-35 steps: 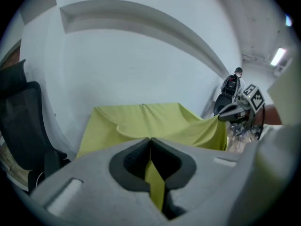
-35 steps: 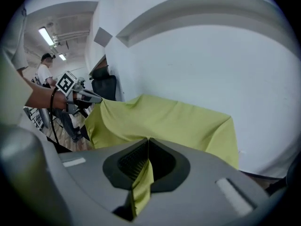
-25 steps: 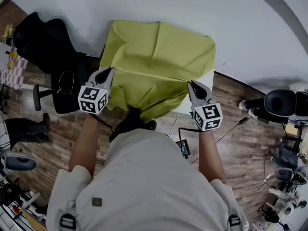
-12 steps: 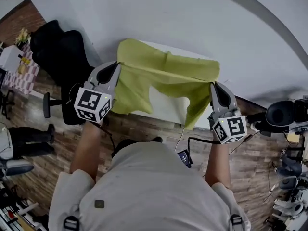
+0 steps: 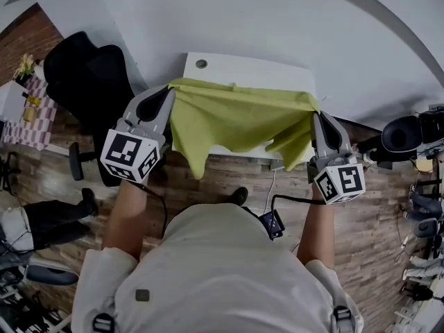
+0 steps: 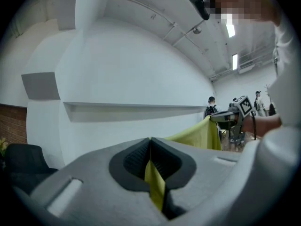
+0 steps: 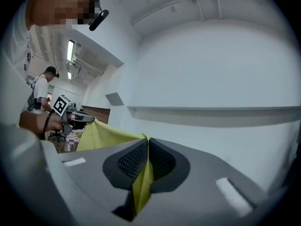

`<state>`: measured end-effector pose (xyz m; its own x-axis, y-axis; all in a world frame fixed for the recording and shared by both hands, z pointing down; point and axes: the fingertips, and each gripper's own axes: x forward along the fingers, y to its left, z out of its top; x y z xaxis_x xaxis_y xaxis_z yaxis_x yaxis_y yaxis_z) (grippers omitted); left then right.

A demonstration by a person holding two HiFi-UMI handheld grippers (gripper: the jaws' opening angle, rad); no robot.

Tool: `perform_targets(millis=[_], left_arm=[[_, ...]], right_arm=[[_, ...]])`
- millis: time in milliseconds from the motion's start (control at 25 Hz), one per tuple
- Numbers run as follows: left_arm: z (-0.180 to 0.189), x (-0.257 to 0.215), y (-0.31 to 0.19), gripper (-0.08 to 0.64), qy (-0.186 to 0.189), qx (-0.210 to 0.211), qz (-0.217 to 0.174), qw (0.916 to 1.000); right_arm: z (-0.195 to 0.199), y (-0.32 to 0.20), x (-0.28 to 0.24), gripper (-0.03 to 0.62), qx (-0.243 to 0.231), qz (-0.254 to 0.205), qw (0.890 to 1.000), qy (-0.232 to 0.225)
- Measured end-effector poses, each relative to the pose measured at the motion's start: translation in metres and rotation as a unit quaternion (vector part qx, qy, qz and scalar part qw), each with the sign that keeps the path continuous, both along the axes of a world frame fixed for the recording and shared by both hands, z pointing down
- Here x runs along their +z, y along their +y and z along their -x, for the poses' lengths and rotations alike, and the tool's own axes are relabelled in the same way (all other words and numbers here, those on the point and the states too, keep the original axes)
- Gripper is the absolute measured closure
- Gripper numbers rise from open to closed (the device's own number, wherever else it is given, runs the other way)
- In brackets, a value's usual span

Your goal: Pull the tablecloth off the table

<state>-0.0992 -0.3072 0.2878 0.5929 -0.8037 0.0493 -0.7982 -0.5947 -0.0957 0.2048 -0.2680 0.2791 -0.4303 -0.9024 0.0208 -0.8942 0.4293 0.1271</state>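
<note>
1. Left tool (image 5: 168,93) is pressed together, pinching one corner of the tablecloth (image 5: 239,120). Right tool (image 5: 318,117) pinches the other corner the same way.
2. The yellow-green tablecloth hangs stretched between the tools over the near edge of the white tabletop (image 5: 250,66). The far strip is uncovered and has a round hole (image 5: 201,64).
3. Cannot tell whether the tablecloth touches the tabletop.
4. Black chair (image 5: 83,71) stands just left of the tabletop. A cable (image 5: 291,200) and a small black device (image 5: 272,223) lie on the wood floor (image 5: 208,182). Another person's legs (image 5: 52,217) are far left.
5. Cube (image 5: 129,157) shows black-and-white square markers.
</note>
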Motion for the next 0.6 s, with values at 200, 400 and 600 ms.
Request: perform_targets(millis=[200, 400, 600], left_arm=[[0.03, -0.004, 0.028, 0.557, 0.015, 0.036, -0.002, 0.9992], [0.037, -0.015, 0.049, 0.556, 0.024, 0.057, -0.008, 0.9981], [0.04, -0.023, 0.068, 0.557, 0.031, 0.064, -0.016, 0.9974]], right_arm=[[0.036, 0.046, -0.004, 0.575, 0.031, 0.005, 1.0, 0.005], [0.048, 0.084, -0.015, 0.575, 0.052, 0.004, 0.999, 0.011], [0.052, 0.107, -0.026, 0.575, 0.058, -0.006, 0.998, 0.013]])
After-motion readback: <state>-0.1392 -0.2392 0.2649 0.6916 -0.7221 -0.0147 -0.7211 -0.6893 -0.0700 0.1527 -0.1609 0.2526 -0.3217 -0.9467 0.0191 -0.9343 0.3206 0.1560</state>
